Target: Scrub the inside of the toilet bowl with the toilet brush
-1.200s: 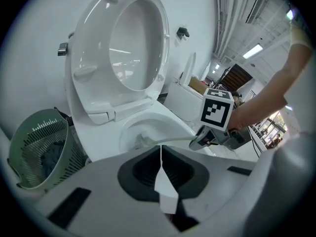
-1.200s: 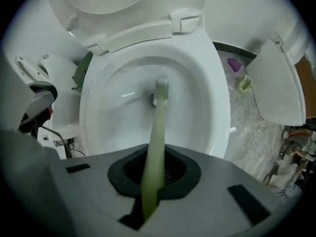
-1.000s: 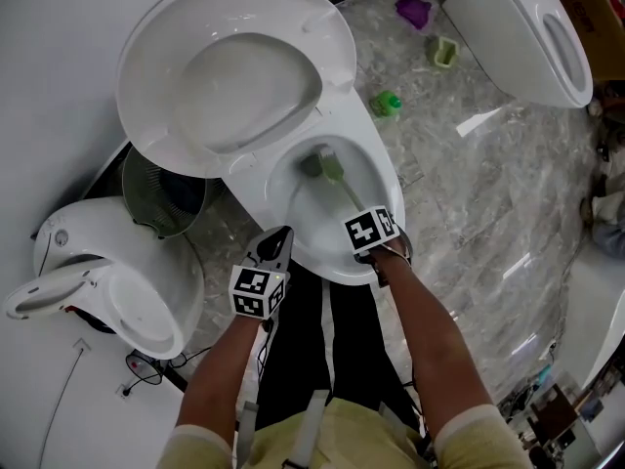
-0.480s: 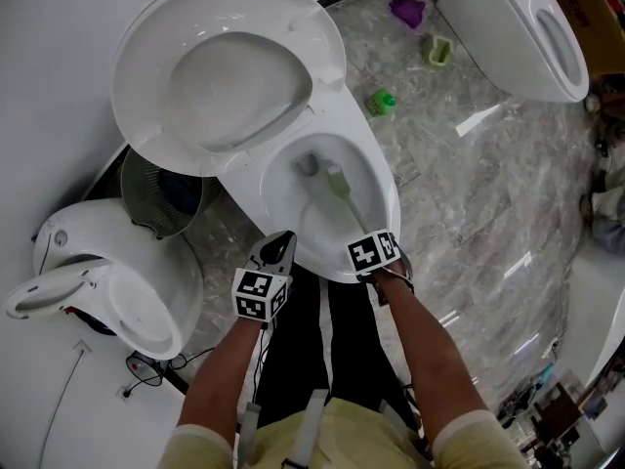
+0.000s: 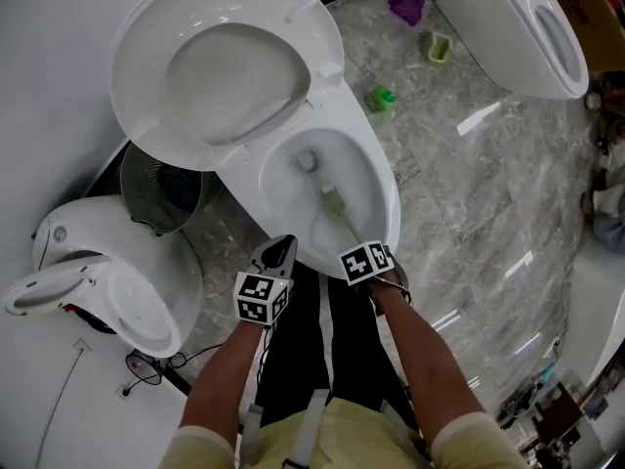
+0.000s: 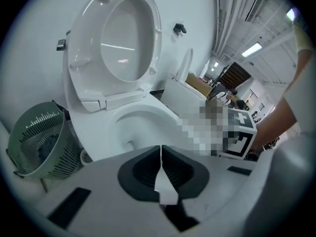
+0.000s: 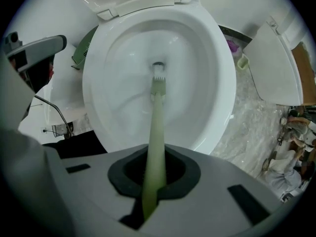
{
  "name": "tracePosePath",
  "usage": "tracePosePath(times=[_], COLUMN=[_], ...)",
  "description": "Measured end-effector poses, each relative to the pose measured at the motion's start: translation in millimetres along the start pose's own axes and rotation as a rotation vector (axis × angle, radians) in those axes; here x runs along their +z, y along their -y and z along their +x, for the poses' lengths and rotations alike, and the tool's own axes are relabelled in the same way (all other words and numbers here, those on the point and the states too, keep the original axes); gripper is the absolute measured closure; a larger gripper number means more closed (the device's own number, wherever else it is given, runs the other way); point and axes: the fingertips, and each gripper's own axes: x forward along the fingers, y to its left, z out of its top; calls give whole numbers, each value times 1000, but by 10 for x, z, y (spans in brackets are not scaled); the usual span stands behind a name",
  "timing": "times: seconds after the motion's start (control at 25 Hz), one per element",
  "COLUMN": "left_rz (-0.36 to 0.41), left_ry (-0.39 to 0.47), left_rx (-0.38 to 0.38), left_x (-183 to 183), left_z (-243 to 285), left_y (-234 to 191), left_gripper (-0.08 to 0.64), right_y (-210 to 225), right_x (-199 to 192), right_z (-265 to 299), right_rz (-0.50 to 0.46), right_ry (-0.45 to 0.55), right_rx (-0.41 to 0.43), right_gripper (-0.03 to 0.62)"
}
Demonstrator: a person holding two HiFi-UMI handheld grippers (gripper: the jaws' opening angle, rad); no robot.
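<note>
A white toilet bowl [image 5: 376, 179] stands open below me, its seat and lid [image 5: 225, 66] raised. My right gripper [image 5: 359, 249] hangs over the bowl's front rim, shut on the pale green toilet brush handle [image 7: 154, 147]. The brush head [image 5: 333, 201] lies against the inner wall in the middle of the bowl, just short of the drain [image 7: 158, 64]. My left gripper [image 5: 277, 250] is shut on nothing and hovers outside the bowl's front left edge; in its own view the left gripper [image 6: 161, 154] points at the bowl [image 6: 143, 120] and the raised lid [image 6: 123, 43].
A green mesh bin [image 5: 161, 189] stands left of the toilet. A second toilet [image 5: 527, 37] is at the top right and another white fixture [image 5: 107, 281] at the left. Small purple [image 5: 407, 8] and green [image 5: 381, 98] items lie on the marble floor. Cables [image 5: 146, 364] trail at lower left.
The brush head has slid from the back of the bowl by the drain toward the front. My right gripper has drawn back slightly. The left gripper has stayed in place.
</note>
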Motion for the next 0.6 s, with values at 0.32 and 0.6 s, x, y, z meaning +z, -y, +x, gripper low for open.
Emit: tracePosePath(times=[0.32, 0.6], left_rz=[-22, -47], left_ry=[-19, -8], left_rx=[2, 11], left_x=[-158, -192], left_z=[-63, -118], left_y=[22, -6], left_gripper=[545, 545], right_y=[-293, -400], right_x=[-32, 64], right_z=[-37, -165], right_rz=[19, -30], right_ry=[4, 67], right_rx=[117, 131], right_gripper=[565, 565])
